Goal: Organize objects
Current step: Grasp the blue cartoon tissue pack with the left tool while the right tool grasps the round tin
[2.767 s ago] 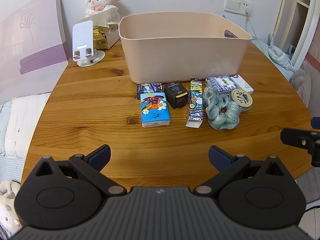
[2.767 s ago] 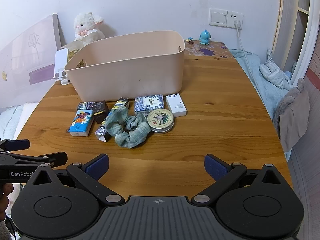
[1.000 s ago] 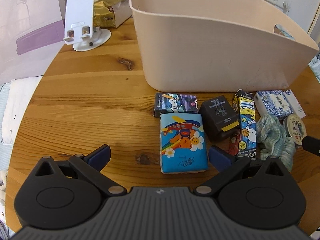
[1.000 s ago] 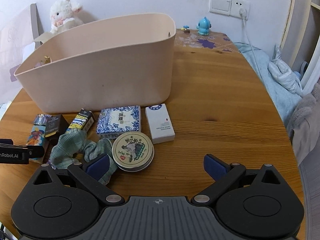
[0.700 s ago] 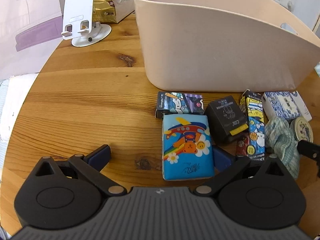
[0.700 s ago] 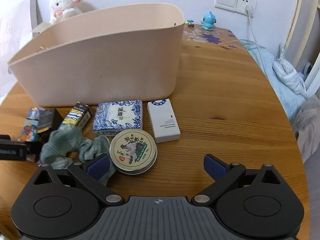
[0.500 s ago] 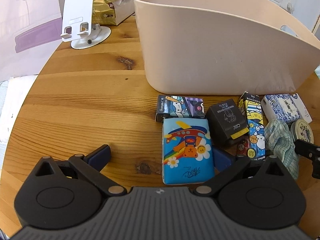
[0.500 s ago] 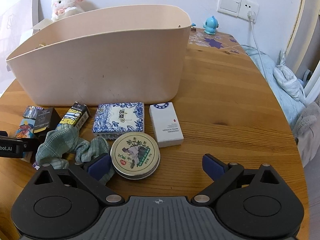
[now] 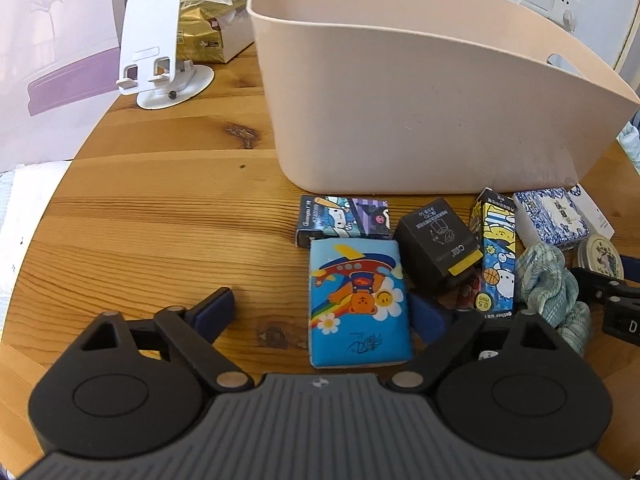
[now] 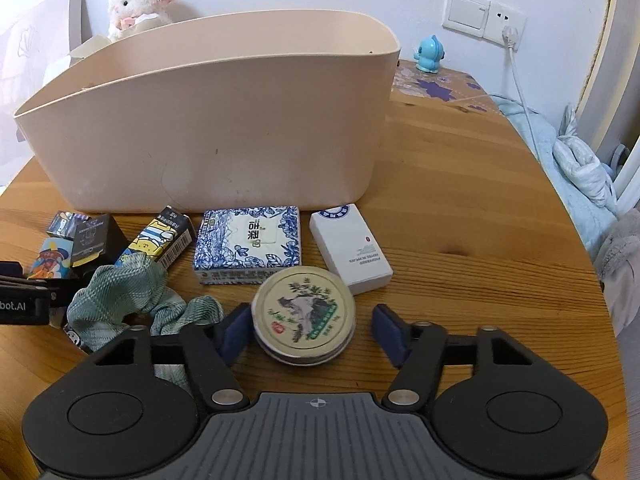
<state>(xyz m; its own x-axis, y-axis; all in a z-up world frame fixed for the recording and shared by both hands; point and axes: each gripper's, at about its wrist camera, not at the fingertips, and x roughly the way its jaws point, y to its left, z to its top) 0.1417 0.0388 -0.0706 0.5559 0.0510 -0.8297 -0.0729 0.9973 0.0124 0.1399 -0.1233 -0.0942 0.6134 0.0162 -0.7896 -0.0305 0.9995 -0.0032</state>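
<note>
Right claw (image 10: 308, 330) spread around round tin (image 10: 303, 317), not yet pinching. Tin looks rigid, light, slick-sided; grip across its rim. Left claw (image 9: 320, 312) spread beside tissue pack (image 9: 358, 302), likely soft.

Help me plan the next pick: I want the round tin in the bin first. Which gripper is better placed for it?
Right. The right gripper is open with the round tin already between its fingers. The left gripper is open around the blue tissue pack, across the row from the tin.

Matt plastic bin (image 9: 420, 120) (varnished wood table (image 9: 140, 208))
</note>
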